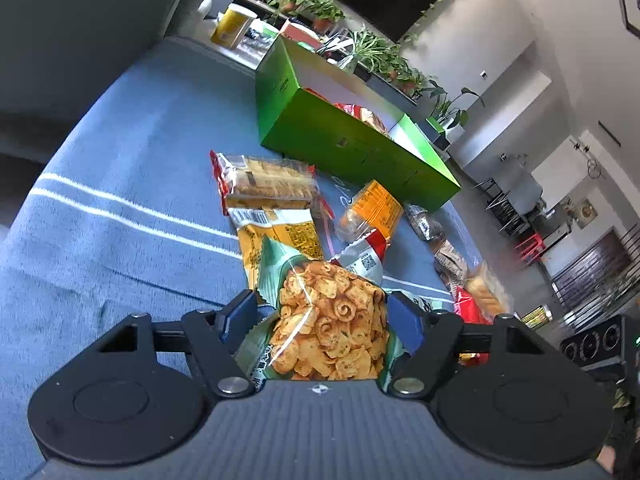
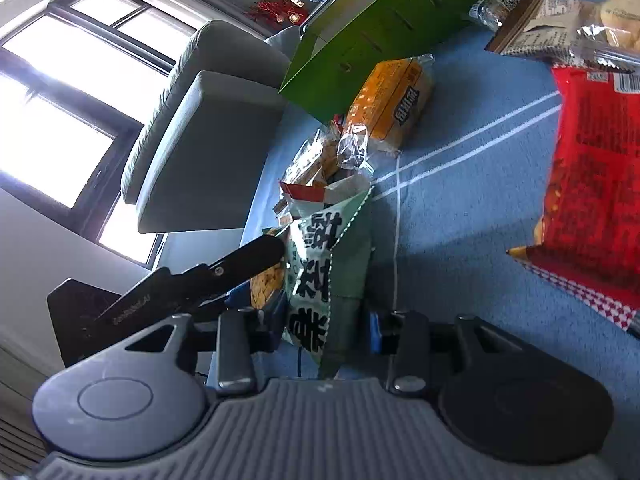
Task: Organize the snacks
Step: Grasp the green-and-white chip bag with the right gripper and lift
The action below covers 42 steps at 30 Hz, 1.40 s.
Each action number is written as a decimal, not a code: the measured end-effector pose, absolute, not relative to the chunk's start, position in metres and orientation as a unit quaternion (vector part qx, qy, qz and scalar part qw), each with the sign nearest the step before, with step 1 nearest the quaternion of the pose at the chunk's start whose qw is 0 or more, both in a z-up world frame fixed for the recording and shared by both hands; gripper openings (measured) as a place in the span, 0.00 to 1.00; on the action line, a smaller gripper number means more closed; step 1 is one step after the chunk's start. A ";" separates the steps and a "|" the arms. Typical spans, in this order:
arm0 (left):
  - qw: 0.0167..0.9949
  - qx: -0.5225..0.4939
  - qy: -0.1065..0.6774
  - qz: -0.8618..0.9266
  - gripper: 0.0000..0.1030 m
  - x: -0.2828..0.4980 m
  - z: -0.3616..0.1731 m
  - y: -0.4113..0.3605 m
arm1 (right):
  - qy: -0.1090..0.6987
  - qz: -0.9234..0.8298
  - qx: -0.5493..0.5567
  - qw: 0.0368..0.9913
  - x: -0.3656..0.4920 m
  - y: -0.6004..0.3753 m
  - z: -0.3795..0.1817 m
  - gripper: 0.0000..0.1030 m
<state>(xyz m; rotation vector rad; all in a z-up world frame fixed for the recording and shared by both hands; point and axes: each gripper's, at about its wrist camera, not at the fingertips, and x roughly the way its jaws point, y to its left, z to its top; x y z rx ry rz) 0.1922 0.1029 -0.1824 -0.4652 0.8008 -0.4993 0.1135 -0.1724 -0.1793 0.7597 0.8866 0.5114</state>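
Two claws tilt down at one green chip bag: left claw pinching it, right claw unclear

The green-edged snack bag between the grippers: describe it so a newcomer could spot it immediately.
Start at the green box on the blue sofa cover, then come toward the camera past the scattered packets. The green-edged bag lies nearest, between both grippers; only it has a clear window showing orange curled crisps.
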 end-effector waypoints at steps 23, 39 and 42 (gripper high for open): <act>0.879 -0.234 0.332 -0.251 0.42 0.188 -0.138 0.103 | 0.367 0.250 0.255 0.859 0.115 -0.158 -0.127 0.54; 0.888 -0.237 0.295 -0.261 0.42 0.236 -0.114 0.096 | 0.333 0.262 0.231 0.876 0.162 -0.164 -0.099 0.54; 0.890 -0.233 0.292 -0.260 0.42 0.246 -0.110 0.092 | 0.331 0.264 0.232 0.876 0.171 -0.167 -0.096 0.54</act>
